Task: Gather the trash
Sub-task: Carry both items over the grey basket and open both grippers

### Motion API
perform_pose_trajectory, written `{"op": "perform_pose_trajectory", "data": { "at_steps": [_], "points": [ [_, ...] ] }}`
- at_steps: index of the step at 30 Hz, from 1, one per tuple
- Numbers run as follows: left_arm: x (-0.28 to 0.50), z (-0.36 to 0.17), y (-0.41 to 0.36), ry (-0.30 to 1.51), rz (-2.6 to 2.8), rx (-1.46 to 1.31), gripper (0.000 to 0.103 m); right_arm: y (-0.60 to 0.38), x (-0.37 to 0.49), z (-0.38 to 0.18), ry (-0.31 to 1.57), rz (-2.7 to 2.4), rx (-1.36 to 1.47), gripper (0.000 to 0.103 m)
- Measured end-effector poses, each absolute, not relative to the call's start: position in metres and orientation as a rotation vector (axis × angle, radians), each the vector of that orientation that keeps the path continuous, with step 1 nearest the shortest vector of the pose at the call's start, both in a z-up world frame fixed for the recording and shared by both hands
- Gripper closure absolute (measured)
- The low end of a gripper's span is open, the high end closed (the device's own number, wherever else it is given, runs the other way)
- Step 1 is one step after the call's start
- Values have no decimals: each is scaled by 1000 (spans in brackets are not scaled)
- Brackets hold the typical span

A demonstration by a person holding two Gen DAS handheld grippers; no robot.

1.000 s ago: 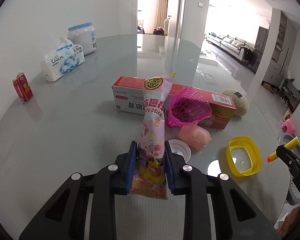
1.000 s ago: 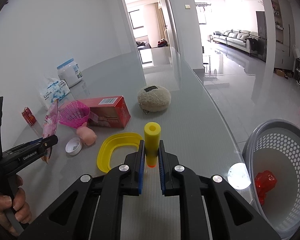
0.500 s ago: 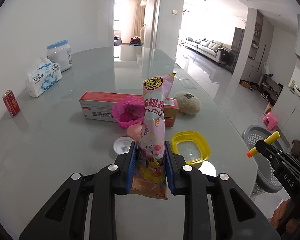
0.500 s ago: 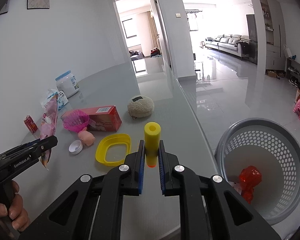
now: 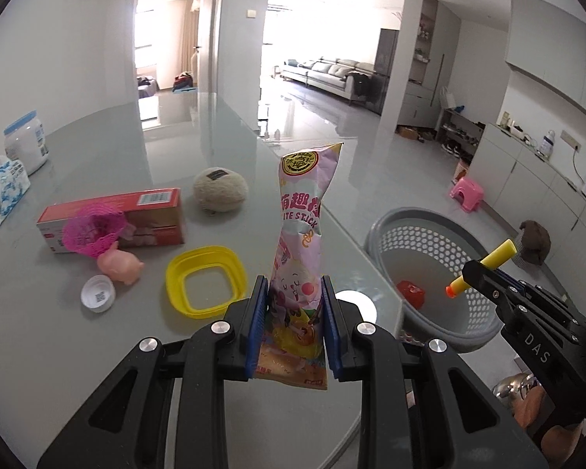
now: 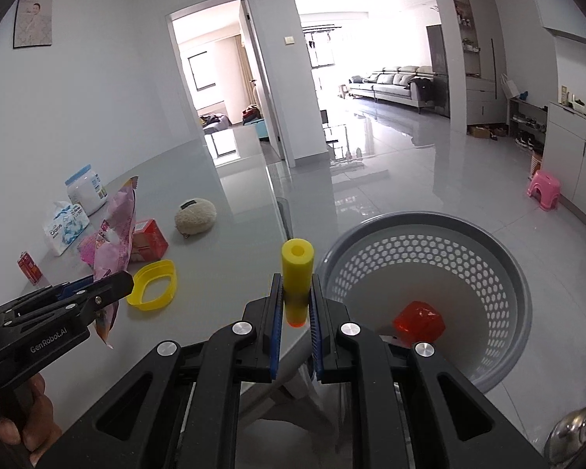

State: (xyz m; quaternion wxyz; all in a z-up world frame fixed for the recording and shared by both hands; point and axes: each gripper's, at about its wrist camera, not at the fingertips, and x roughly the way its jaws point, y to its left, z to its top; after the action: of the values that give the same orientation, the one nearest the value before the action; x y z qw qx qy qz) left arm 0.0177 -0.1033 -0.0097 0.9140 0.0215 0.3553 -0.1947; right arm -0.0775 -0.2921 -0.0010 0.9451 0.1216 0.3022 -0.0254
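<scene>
Upright between the blue-padded fingers of the left gripper (image 5: 292,324) stands a tall pink snack wrapper (image 5: 301,258). It is glossy, crinkled plastic with a gold round seal near its serrated top, cartoon faces lower down, and the printed letters "ITE STICK". The pads press its lower part from both sides, and it is held above the near edge of the grey glass table (image 5: 97,351).

The right gripper (image 6: 296,314) pinches a yellow foam dart (image 6: 296,273) with an orange tip. The dart is a hollow soft cylinder, standing upright, its open end pointing up. It hangs just beside the rim of a round grey plastic basket (image 6: 500,265) whose walls are pierced with many small holes. At the bottom of the basket lies a crumpled red translucent piece (image 6: 420,322). The basket stands on the floor beside the table's edge.

On the table lie a yellow plastic lid ring (image 5: 206,281), a white bottle cap (image 5: 97,294), a small pink rubbery pig (image 5: 120,265), a pink mesh cup (image 5: 93,232) leaning against a red carton (image 5: 136,215), and a fuzzy beige ball (image 5: 220,194).

Both black gripper frames reach forward, roughly level; a bare hand (image 6: 17,422) grips the left handle.
</scene>
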Motion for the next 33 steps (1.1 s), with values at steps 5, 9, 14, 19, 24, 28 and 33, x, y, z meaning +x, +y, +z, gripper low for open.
{"op": "perform_pose_trajectory", "data": {
  "at_steps": [5,9,14,19,24,28,33],
  "points": [
    [18,-15,-140,750,-487,82,77,-319,-92,-3,613,-127,275,91],
    [22,-22,-166,767,-535,110,77,-341,-98,-8,619,-177,301,91],
    [31,-30,-196,780,-568,138,77,-365,-100,-17,635,-211,329,91],
    [40,-43,-222,814,-593,164,77,-387,-93,-33,657,-230,355,91],
    [50,-57,-248,850,-616,193,77,-407,-83,-47,682,-239,386,91],
    [58,-68,-264,879,-625,213,76,-419,-75,-58,702,-234,405,91],
    [69,-80,-279,910,-623,228,76,-432,-64,-68,717,-223,418,91]
  ]
}}
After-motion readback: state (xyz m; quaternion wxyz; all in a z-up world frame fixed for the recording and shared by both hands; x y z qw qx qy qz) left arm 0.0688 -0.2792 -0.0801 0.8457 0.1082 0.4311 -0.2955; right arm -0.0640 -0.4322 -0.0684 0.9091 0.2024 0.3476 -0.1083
